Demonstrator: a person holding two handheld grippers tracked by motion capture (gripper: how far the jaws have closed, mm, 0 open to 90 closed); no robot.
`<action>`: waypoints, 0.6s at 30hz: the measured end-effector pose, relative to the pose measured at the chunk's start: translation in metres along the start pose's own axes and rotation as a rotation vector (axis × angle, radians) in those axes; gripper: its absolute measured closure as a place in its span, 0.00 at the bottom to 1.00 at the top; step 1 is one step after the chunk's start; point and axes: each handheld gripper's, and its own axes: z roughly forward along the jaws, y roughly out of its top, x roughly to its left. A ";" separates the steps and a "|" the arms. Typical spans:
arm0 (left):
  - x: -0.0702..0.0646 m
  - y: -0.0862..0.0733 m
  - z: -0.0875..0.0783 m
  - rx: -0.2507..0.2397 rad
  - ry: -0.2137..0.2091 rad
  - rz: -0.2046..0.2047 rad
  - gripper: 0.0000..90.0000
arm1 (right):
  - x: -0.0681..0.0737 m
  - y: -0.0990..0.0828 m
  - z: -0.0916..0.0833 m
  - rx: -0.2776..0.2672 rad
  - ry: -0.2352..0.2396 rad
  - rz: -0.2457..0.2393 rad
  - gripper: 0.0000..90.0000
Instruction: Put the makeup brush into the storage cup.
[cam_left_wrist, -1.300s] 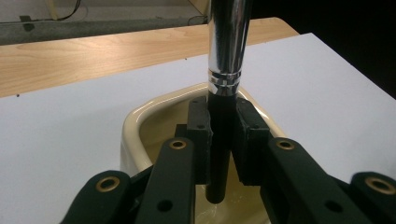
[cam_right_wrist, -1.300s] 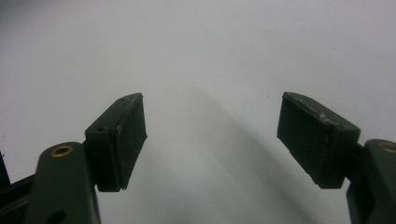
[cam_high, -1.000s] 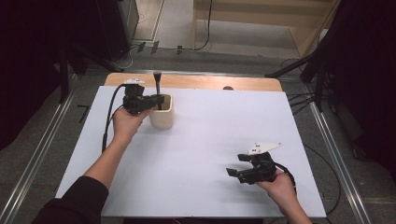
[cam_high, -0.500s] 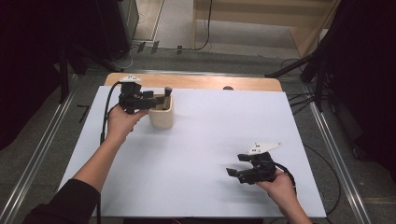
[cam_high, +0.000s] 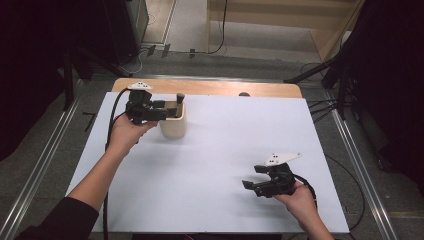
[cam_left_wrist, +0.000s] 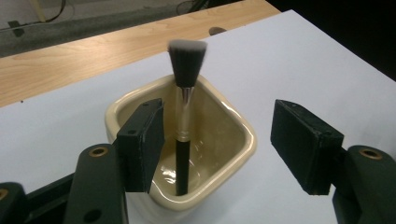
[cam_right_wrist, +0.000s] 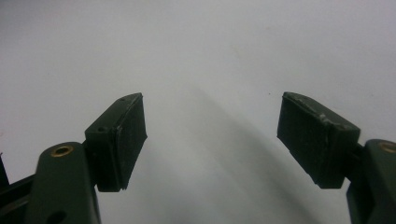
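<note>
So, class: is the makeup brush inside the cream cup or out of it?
Inside. The brush stands handle-down in the cup, bristles above the rim, no fingers touching it.

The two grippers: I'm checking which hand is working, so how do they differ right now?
The left gripper hangs at the cream cup near the table's far edge; the right gripper sits near the front, with nothing around it. The left's fingers stand apart around the brush standing in the cup, having just opened, not pressing it; the right's fingers frame only white tabletop. Both are open.
</note>
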 end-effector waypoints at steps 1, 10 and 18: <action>-0.001 0.000 -0.001 0.005 -0.009 -0.006 0.40 | 0.000 0.000 0.000 0.000 0.000 -0.001 0.28; -0.006 -0.001 -0.009 0.039 -0.062 -0.031 0.40 | -0.001 0.000 0.000 0.000 0.002 0.001 0.28; -0.011 -0.005 -0.013 0.068 -0.091 -0.027 0.40 | -0.001 0.000 0.000 -0.002 -0.001 0.005 0.28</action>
